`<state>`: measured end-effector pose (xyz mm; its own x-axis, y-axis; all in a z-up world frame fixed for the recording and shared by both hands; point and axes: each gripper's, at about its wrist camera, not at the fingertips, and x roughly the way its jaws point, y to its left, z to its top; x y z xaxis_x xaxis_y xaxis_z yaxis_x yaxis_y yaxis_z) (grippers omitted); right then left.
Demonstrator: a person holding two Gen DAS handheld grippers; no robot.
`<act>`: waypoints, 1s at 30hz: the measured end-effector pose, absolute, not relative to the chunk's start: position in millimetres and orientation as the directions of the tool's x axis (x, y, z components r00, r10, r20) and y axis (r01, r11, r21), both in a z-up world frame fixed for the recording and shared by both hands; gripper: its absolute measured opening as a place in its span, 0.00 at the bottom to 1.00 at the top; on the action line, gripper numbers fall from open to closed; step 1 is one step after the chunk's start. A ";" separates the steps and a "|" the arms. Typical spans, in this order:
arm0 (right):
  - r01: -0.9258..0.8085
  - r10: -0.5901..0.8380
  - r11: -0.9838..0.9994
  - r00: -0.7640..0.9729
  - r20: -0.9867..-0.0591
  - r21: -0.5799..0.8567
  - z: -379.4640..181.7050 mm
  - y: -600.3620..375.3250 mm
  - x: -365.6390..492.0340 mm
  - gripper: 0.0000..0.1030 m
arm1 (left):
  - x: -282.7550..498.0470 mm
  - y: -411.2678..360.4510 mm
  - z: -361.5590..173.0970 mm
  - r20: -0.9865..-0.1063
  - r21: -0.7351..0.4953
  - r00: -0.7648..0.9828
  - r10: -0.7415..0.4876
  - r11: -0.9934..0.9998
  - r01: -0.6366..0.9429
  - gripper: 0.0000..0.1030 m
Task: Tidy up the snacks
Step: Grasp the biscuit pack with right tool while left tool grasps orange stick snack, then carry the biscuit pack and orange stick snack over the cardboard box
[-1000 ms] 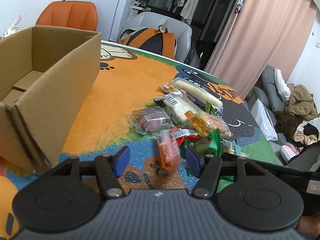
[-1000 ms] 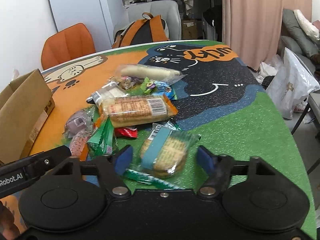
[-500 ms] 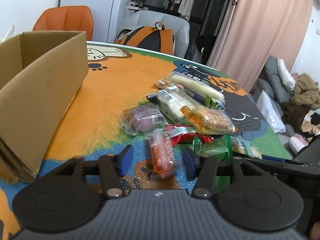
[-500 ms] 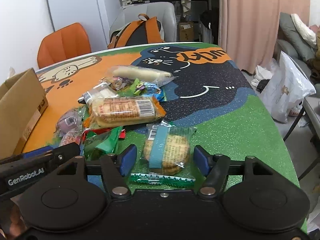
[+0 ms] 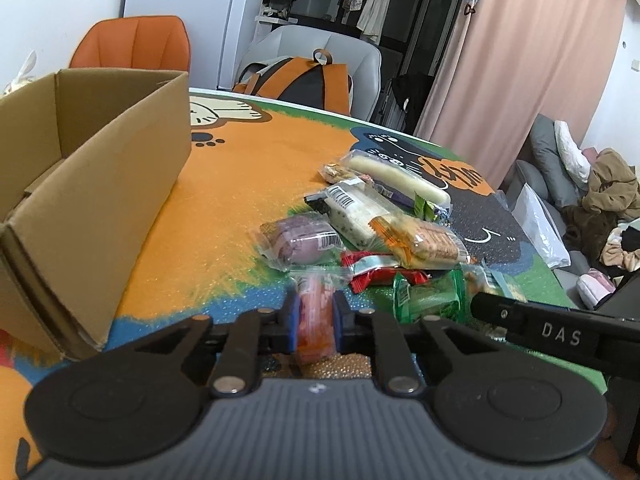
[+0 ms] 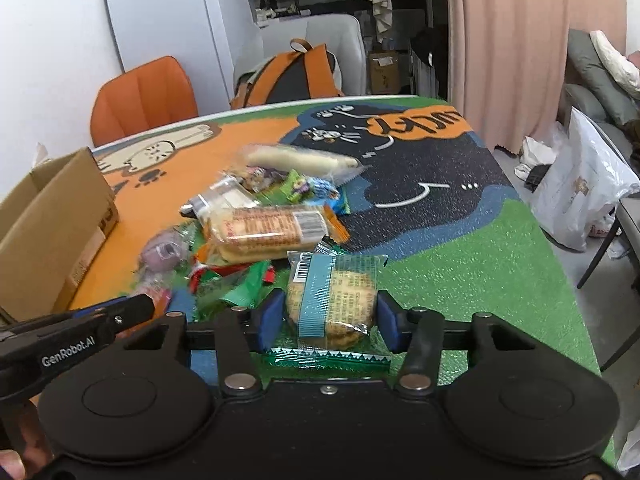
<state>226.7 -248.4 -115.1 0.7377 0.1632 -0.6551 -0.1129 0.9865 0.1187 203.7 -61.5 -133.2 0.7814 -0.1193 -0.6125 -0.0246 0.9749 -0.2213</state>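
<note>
A pile of wrapped snacks [image 5: 384, 232] lies on the cartoon-print table mat [image 5: 248, 184]. My left gripper [image 5: 316, 316] is shut on a narrow orange-pink packet [image 5: 316, 304] at the pile's near edge. In the right wrist view my right gripper [image 6: 330, 316] has its jaws closing on a round biscuit packet with a blue band [image 6: 332, 296]; both pads touch its wrapper. A green-edged packet [image 6: 326, 360] lies under it. An open cardboard box [image 5: 100, 184] stands to the left, also seen as the box [image 6: 52, 232] in the right wrist view.
An orange chair [image 5: 132, 44] and a grey chair with an orange backpack [image 5: 304, 80] stand behind the table. A white plastic bag [image 6: 580, 192] sits on the floor past the table's right edge. Green mat [image 6: 480, 288] lies bare right of the pile.
The left jaws have closed onto the orange-pink packet. The right jaws have narrowed until the pads meet the biscuit packet. Both hands have stayed nearly in place.
</note>
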 end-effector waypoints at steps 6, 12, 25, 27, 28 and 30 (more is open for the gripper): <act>-0.131 0.182 0.983 0.752 -0.634 0.126 -105.6 -245.5 221.4 0.48 | 197.7 -53.7 -134.0 -0.610 -0.249 0.781 -0.136 0.968 -0.026 0.15; -0.138 0.198 0.980 0.753 -0.628 0.143 -104.7 -240.7 218.8 0.48 | 186.7 -44.6 -129.9 -0.593 -0.277 0.789 -0.162 0.961 -0.011 0.14; -0.138 0.208 0.978 0.749 -0.629 0.158 -108.9 -241.8 219.3 0.48 | 185.3 -43.4 -122.1 -0.573 -0.254 0.804 -0.158 0.967 0.009 0.33; -0.131 0.204 0.978 0.749 -0.631 0.161 -110.1 -244.6 220.2 0.48 | 185.3 -47.2 -124.6 -0.585 -0.238 0.797 -0.153 0.971 0.012 0.33; -0.128 0.202 0.978 0.749 -0.631 0.162 -110.8 -246.5 220.5 0.48 | 185.0 -49.1 -126.8 -0.593 -0.230 0.791 -0.151 0.973 0.013 0.33; -0.121 0.199 0.979 0.747 -0.634 0.164 -112.5 -249.9 221.3 0.48 | 184.1 -51.0 -131.6 -0.608 -0.212 0.781 -0.141 0.977 0.011 0.33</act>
<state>221.3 -249.9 -112.5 0.7470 0.1992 -0.6343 -0.1215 0.9789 0.1644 184.1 -51.0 -131.6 0.7809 -0.1414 -0.6084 0.0114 0.9771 -0.2125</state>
